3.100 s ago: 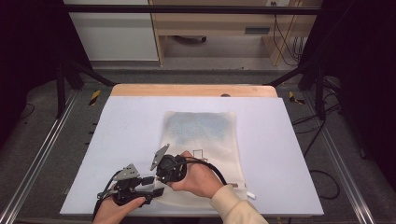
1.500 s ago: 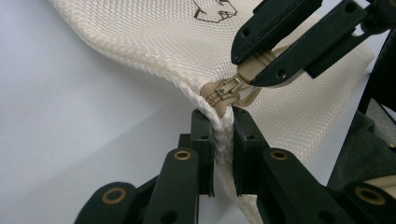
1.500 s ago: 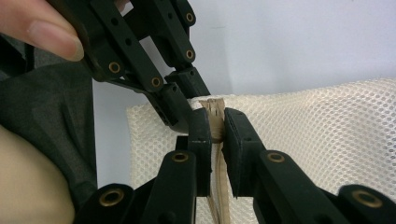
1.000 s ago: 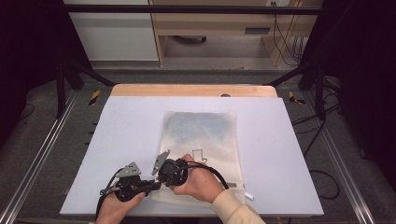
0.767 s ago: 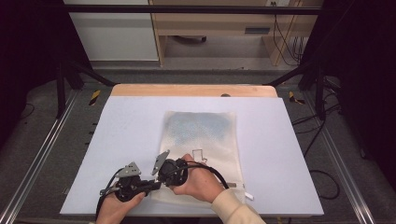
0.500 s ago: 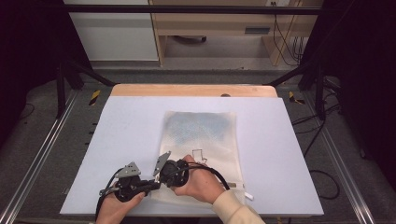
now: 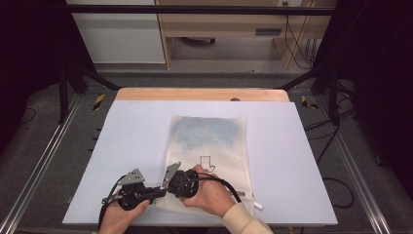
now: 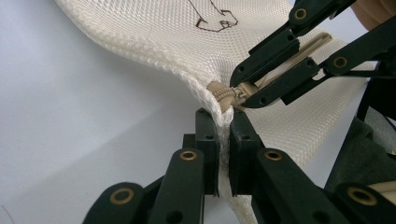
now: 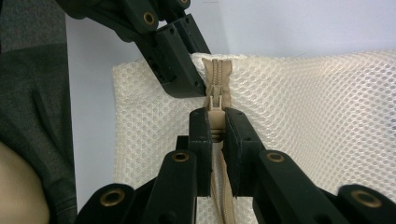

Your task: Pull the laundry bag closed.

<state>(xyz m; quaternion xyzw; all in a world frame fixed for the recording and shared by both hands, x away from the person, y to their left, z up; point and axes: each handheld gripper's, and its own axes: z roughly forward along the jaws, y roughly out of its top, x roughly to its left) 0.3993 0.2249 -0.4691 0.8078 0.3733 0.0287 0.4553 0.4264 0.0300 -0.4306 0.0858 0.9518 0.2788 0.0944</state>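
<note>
While left hand-held gripper (image 8: 223, 154) pinches mesh bag (image 8: 187, 42), right hand-held gripper (image 9: 215, 140) clamps zipper pull (image 9: 215, 112).

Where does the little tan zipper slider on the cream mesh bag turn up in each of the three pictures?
High view: too small to make out, hidden where the two grippers meet at the bag's near left corner.
Left gripper view: tan zipper slider right of centre, in the right gripper.
Right gripper view: slider at centre.
Shared landmark: cream mesh bag.

A lab or test bay is suggested; a white worktop (image 7: 146, 146) is framed by metal rails (image 7: 39, 165) and black struts (image 7: 73, 73); loose cables (image 7: 297, 44) are seen by wooden shelving (image 7: 219, 24) past its far edge.
</note>
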